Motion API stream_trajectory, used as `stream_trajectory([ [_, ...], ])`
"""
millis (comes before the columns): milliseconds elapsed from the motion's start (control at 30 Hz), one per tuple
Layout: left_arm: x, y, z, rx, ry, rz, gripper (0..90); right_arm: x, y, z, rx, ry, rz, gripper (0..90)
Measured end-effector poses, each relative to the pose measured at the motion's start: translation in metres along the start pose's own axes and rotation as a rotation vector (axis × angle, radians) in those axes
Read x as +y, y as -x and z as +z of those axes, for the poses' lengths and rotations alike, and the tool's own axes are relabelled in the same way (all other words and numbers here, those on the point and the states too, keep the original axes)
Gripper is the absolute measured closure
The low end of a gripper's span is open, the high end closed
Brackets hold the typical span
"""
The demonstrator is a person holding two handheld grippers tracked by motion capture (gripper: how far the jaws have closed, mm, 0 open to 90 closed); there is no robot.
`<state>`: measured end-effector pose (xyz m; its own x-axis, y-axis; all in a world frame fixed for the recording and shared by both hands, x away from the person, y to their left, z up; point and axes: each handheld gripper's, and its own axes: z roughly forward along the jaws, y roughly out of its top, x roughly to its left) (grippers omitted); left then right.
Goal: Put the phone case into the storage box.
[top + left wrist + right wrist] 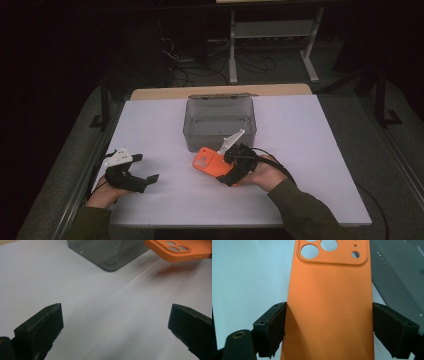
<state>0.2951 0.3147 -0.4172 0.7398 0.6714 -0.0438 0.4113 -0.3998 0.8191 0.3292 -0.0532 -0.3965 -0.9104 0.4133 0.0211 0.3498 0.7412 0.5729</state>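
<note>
An orange phone case (209, 162) with round camera cut-outs hangs just above the white table, in front of the grey transparent box (220, 120). My right gripper (226, 176) is shut on the orange phone case (329, 305); both black pads press on its long edges, back side up. The case's camera end (175, 248) shows at the top right of the left gripper view, casting a shadow on the table. My left gripper (145, 174) stands open near the table's front left, nothing between its fingers (42, 327).
The grey box (107, 252) sits open at mid-table with its lid hinged back. The white table top (300, 150) has free room on both sides. Behind the table stand a white desk frame (270, 30) and loose cables on the floor.
</note>
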Motion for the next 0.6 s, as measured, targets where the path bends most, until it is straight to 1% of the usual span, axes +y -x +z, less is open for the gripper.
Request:
stream_trajectory([
  [100,0.001,0.001,0.001,-0.001,0.000,0.000,0.0,-0.005,0.002,-0.004,-0.005,0.001,-0.004,15.6],
  [200,0.001,0.002,0.001,-0.004,-0.001,0.009,0.0,-0.009,0.003,-0.008,-0.006,0.003,0.006,15.6],
  [233,0.002,0.003,0.001,-0.004,0.001,0.006,0.0,-0.011,0.004,-0.010,-0.008,0.003,-0.001,15.6],
  [367,0.003,0.003,0.003,-0.012,0.001,0.009,0.0,-0.018,0.008,-0.016,-0.012,0.002,0.003,15.6],
  [467,0.004,0.004,0.004,-0.012,0.002,0.011,0.0,-0.023,0.012,-0.020,-0.014,0.003,0.017,15.6],
  [500,0.004,0.004,0.004,-0.014,0.000,0.012,0.0,-0.024,0.014,-0.021,-0.014,0.004,0.010,15.6],
  [600,0.004,0.005,0.005,-0.015,-0.002,0.013,0.0,-0.026,0.014,-0.023,-0.011,0.009,0.015,15.6],
])
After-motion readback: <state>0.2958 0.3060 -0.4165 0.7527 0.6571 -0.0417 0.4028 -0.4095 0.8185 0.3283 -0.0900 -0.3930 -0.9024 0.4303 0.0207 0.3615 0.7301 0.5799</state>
